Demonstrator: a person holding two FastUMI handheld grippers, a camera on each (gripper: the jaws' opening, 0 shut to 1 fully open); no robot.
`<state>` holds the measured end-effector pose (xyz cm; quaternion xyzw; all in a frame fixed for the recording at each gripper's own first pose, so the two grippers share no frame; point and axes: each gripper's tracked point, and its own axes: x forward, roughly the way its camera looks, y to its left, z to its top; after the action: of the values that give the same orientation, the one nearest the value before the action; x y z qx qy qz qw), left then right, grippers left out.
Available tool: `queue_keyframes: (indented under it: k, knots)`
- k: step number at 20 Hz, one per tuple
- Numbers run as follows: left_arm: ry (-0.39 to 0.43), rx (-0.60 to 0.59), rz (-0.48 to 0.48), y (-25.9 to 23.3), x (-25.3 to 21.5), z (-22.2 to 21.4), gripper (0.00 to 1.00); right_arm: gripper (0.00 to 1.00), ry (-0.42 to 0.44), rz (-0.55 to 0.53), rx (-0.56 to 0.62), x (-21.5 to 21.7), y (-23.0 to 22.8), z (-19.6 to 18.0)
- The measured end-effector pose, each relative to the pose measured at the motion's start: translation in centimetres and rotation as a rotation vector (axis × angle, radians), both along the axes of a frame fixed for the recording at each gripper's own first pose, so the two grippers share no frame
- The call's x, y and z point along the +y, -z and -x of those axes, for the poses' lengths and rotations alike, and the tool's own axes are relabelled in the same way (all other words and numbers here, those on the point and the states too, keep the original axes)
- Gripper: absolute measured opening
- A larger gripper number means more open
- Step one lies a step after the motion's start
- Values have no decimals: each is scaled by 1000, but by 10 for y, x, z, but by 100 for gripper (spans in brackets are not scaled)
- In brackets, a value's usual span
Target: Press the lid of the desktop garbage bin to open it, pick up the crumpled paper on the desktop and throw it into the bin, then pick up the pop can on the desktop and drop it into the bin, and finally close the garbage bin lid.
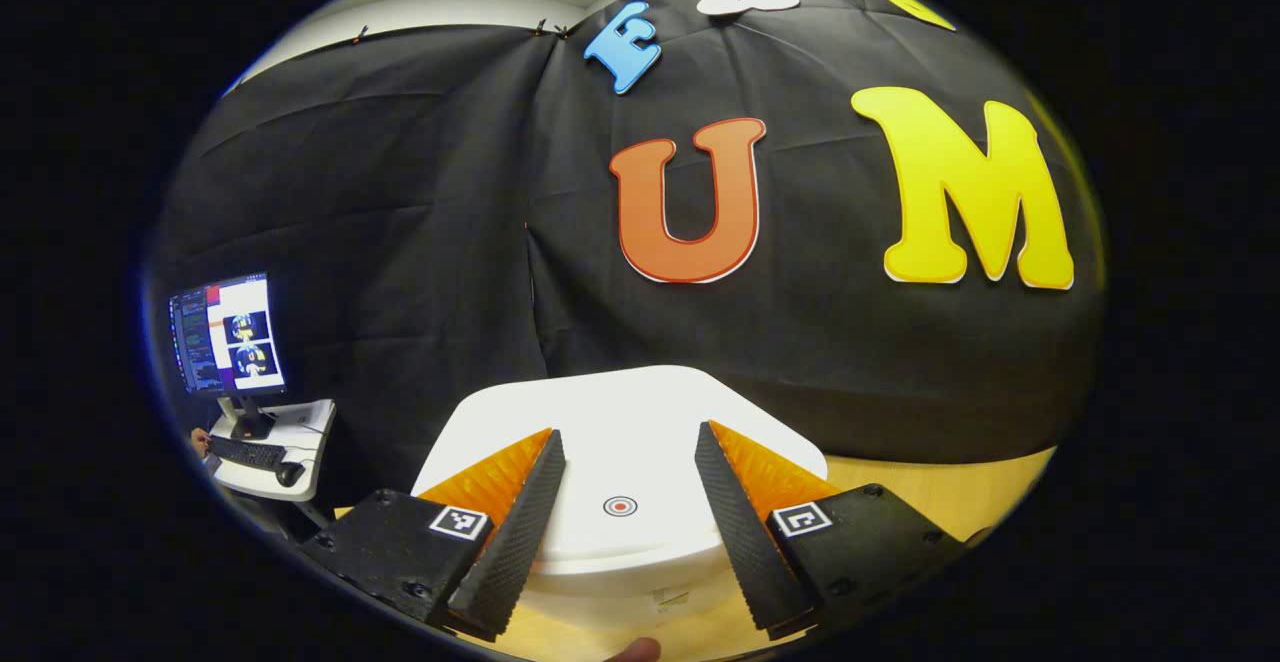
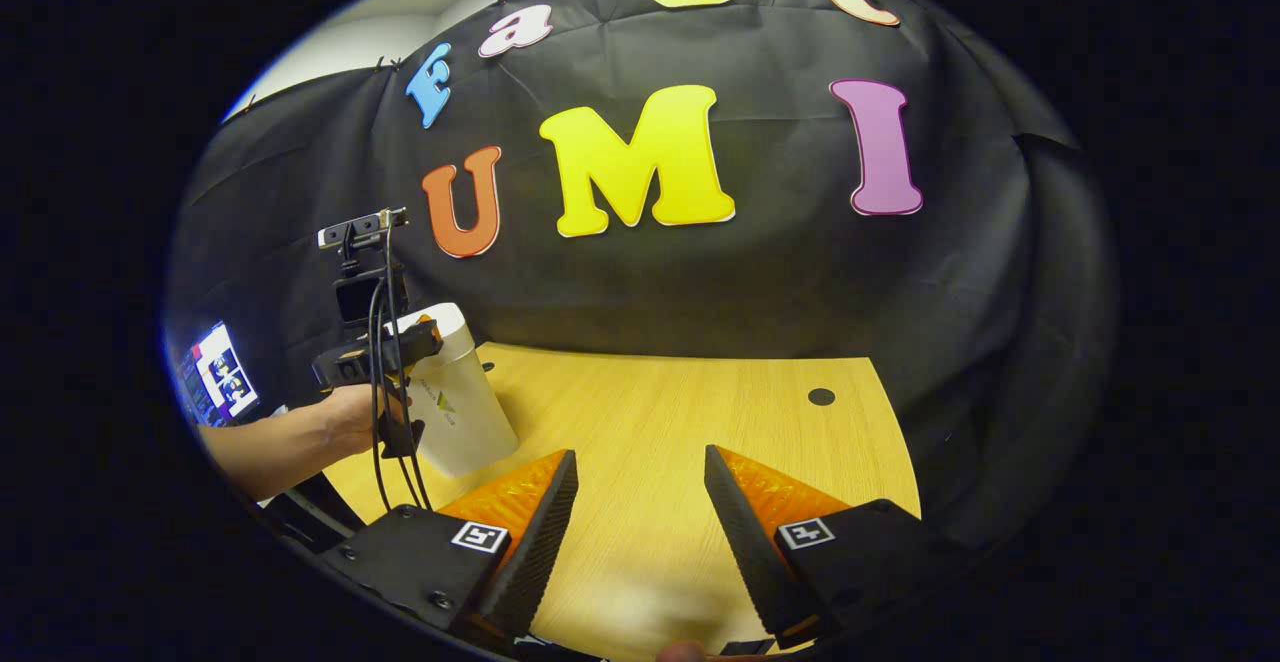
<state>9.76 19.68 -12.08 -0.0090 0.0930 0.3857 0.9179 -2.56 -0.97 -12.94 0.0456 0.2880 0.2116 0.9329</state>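
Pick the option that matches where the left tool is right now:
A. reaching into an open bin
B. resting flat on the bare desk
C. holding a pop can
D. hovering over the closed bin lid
D: the left tool stands open with the closed white bin lid and its target mark between the fingers.

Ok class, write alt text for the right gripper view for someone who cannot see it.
The right gripper hangs open over a bare wooden table. Farther off at the left, a hand holds the left gripper at the lid of a white desktop garbage bin.
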Motion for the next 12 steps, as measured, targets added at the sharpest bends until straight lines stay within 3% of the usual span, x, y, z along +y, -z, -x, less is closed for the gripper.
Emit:
queue_keyframes:
  k: [3,6,9,12]
  knots:
    - [2,-6,-19,-5,-1,0,87,83,-8,20,-27,2,-4,-6]
    - [68,-11,-94,-15,0,-6,86,82,-1,34,-69,5,-12,-13]
    - [106,-52,-66,-9,0,2,96,82,9,39,-100,11,-20,-17]
    - [160,-83,-66,-22,-7,3,98,82,17,46,-141,19,-30,-19]
